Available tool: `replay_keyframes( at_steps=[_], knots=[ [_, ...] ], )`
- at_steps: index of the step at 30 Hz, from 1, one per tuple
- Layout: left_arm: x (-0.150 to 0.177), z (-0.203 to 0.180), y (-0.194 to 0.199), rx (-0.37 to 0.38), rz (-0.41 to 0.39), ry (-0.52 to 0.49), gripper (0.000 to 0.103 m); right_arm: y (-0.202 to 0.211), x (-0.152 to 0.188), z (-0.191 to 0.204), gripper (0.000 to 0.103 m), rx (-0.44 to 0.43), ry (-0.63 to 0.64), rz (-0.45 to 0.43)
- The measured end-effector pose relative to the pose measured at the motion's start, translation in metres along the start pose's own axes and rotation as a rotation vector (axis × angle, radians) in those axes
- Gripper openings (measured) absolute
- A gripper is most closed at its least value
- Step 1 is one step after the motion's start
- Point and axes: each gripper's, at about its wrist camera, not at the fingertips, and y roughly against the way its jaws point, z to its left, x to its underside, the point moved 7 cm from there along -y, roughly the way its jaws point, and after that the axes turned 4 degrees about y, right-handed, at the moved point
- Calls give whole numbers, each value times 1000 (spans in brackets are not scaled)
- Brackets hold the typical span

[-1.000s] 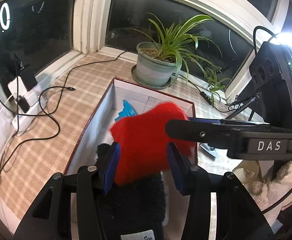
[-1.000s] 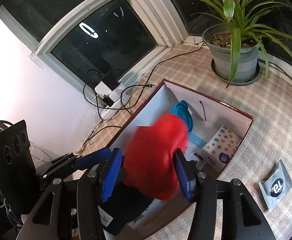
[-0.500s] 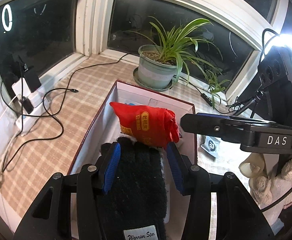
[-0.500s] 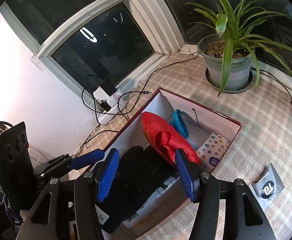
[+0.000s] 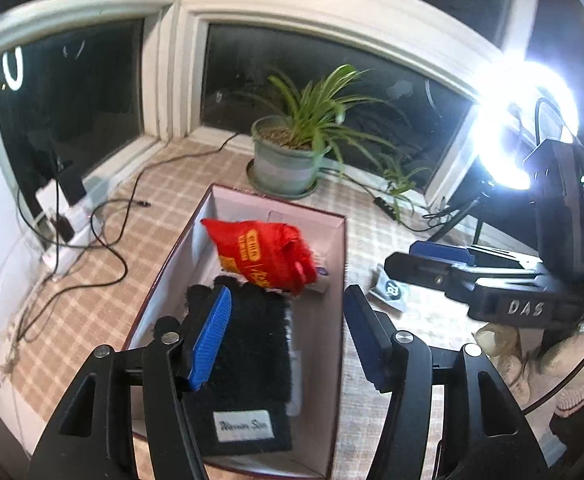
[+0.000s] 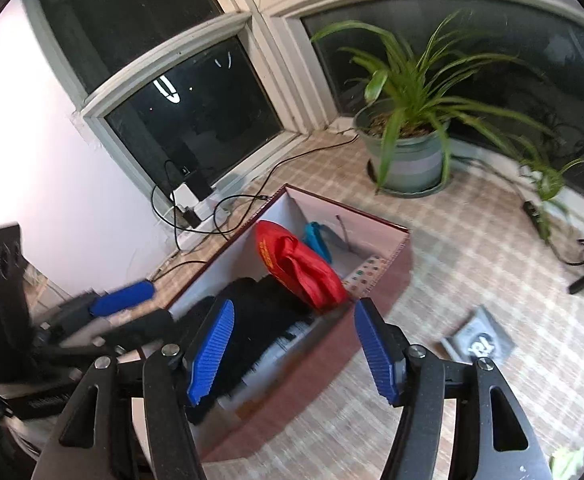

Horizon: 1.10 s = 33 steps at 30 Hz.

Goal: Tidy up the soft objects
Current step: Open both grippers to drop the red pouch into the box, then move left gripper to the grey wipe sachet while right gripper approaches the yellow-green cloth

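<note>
My left claw [image 5: 288, 340] is hanging released, its blue pads spread wide with nothing between them, and my right claw [image 6: 292, 344] is hanging released the same way, gripping nothing. Just beyond both claws the open box [image 5: 342, 240] is sitting on the checked desk [image 5: 164, 200]. Inside it, nearest my claws, the black fuzzy glove [image 5: 252, 340] is lying flat with its white label toward me, and the red bag [image 5: 268, 256] is resting past it, overlapping the glove's far end.

Farther out, the potted plant [image 5: 288, 156] is standing beyond the box's far wall, in front of dark window panes set in white frames. To the left of my claws, black cables [image 5: 108, 240] are trailing across the desk toward a white charger block [image 5: 58, 216] by the wall.

My left view is catching my right claw from the side, to its right, above a grey sachet [image 5: 388, 292] lying on the desk beside the box, with a glaring lamp [image 5: 520, 128] behind. My right view alone is showing a blue item [image 6: 318, 240] and a dotted packet [image 6: 368, 272] deep in the box behind the red bag, and the sachet is appearing there to the right of my claw, though blurred.
</note>
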Motion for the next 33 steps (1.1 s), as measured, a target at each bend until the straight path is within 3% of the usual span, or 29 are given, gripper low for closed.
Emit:
replay_keyframes(
  at_steps=[4,10,19,26,33],
  knots=[
    [3,-22,16,15,-28,-49,58,23,15,-4,62,42,23,-38],
    [10,-51,30,53,-49,-92,58,56,38,-25,65,70,-42,-86],
    [26,-70,33,87,-47,-72,63,127,84,-84,65,163,-123,-151],
    [50,-107,12,134,4,-79,63,193,129,-142,78,282,-160,-226],
    [80,-144,-32,184,92,-80,67,210,195,-202,79,355,-274,-141]
  ],
)
